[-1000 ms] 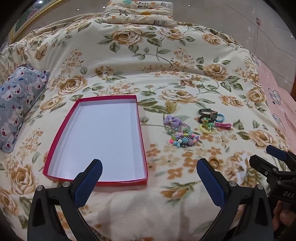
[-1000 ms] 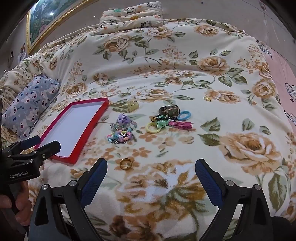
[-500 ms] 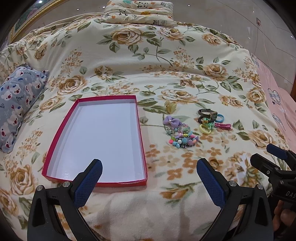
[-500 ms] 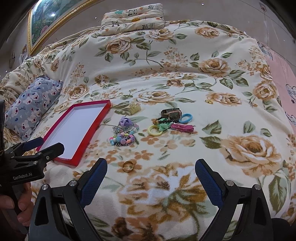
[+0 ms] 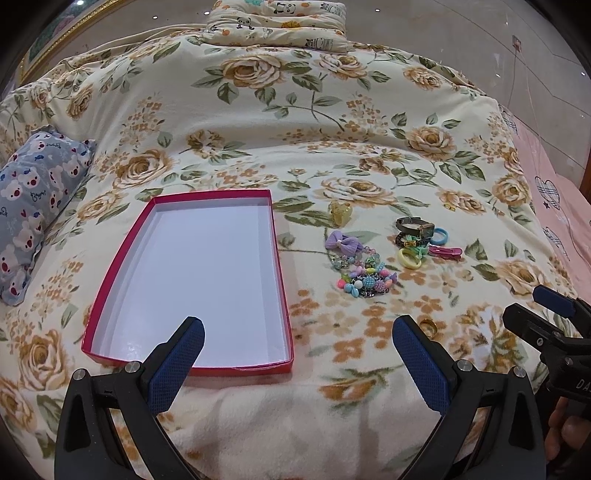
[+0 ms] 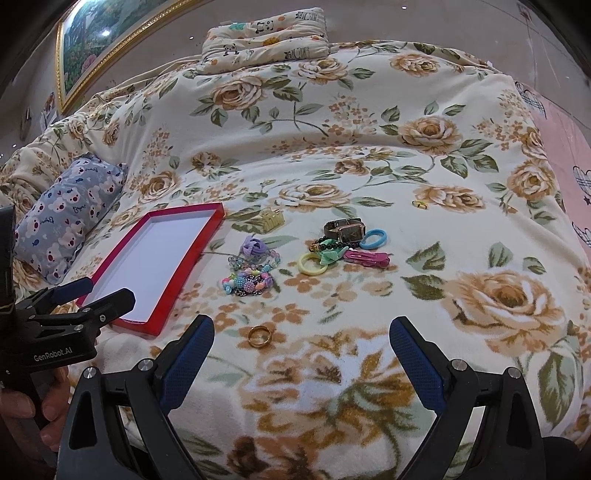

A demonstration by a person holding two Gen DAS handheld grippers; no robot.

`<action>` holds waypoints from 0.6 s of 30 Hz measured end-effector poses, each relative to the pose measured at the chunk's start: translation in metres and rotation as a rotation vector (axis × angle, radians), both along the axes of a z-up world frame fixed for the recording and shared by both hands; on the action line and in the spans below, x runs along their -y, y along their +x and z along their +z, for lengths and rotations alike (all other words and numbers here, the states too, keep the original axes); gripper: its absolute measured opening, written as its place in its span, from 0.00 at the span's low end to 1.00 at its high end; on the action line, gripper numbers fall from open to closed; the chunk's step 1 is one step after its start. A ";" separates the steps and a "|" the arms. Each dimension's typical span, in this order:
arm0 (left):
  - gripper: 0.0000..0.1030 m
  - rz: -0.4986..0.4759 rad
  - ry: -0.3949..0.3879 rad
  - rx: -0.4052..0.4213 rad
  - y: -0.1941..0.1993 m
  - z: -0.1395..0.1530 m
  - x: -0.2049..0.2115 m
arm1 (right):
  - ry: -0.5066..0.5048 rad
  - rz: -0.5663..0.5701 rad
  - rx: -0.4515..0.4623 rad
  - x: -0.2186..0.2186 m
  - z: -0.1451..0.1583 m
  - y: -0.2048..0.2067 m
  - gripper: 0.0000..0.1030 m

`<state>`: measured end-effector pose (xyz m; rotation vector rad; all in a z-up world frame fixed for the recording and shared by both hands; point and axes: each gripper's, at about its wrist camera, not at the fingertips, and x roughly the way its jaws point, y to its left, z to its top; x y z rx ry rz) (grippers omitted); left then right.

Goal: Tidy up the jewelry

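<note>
A shallow red box (image 5: 110,280) with an empty white inside lies on the floral bedspread; it also shows in the right wrist view (image 6: 177,266). Jewelry lies to its right: a beaded bracelet (image 5: 365,282) (image 6: 245,282), a purple bow (image 5: 343,242), a watch (image 5: 415,226) (image 6: 345,230), a yellow ring-shaped hair tie (image 6: 312,264), a blue hair tie (image 6: 373,238), a pink clip (image 6: 365,257), a yellow claw clip (image 6: 271,219). A gold ring (image 6: 259,336) lies just ahead of my open right gripper (image 6: 301,350). My open left gripper (image 5: 297,352) hovers at the box's near right corner.
A grey bear-print pillow (image 5: 33,218) lies left of the box. A folded panda-print blanket (image 5: 277,22) sits at the bed's far end. A small gold ring (image 6: 420,204) lies further right on the spread. A pink sheet (image 5: 561,221) borders the right edge.
The right wrist view has shifted slightly forward and right, bringing the gold ring closer between the fingers. The left gripper has barely moved. Both stay open.
</note>
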<state>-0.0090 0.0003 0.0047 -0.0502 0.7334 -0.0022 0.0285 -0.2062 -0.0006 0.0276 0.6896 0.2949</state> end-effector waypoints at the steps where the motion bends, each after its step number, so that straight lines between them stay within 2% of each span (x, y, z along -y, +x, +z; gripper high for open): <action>1: 0.99 -0.002 -0.001 -0.001 0.000 0.000 0.000 | 0.001 0.000 0.001 0.000 0.000 0.000 0.94; 18: 0.99 -0.004 0.001 -0.004 0.005 -0.001 0.003 | 0.010 0.005 -0.004 0.001 0.001 0.004 0.94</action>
